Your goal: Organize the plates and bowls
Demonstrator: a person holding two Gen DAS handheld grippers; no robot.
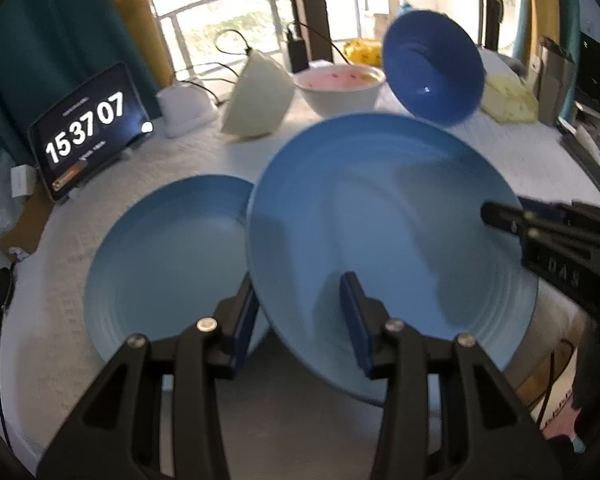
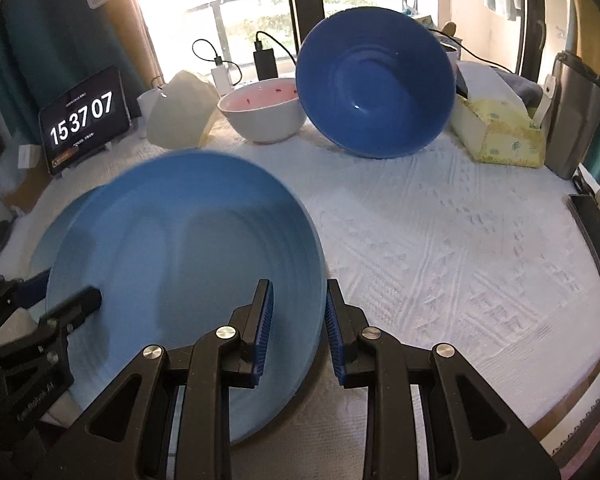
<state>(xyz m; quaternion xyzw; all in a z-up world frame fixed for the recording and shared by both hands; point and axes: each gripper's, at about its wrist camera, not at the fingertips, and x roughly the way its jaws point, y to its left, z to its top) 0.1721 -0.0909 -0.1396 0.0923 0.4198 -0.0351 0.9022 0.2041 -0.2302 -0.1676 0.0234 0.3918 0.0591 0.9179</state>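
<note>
Left wrist view: left hand-held gripper (image 1: 300, 322) at bottom centre, jaws part-way closed across the near rim of a tilted light-blue plate (image 1: 392, 240), one pad under the rim at left, the other on the plate's upper face, apparently gripping. Right hand-held gripper (image 1: 500, 216) reaching in from the right edge, clamped narrow on the same plate's right rim. Second light-blue plate (image 1: 160, 256) lying flat on the white-clothed counter (image 1: 60, 340) at lower left, partly overlapped by the held plate. Behind, along the top: cream bowl (image 1: 258, 98) tipped on its side, white bowl (image 1: 340, 88) upright with a pinkish inside, dark-blue bowl (image 1: 434, 68) tilted on edge at upper right. Clock tablet (image 1: 88, 128) at left, reading 15 37 07. Right wrist view: right hand-held gripper (image 2: 298, 328) at bottom centre, narrow, pads either side of the held plate's (image 2: 188, 272) right edge. Left hand-held gripper (image 2: 84, 300) at lower left on the opposite rim. Sliver of the second plate (image 2: 66, 220) showing at far left behind the held one. Cream bowl (image 2: 180, 112), white bowl (image 2: 264, 114) and dark-blue bowl (image 2: 376, 80) in a row across the upper frame, tissue box (image 2: 500, 128) to their right, tablet (image 2: 82, 120) at upper left.
</note>
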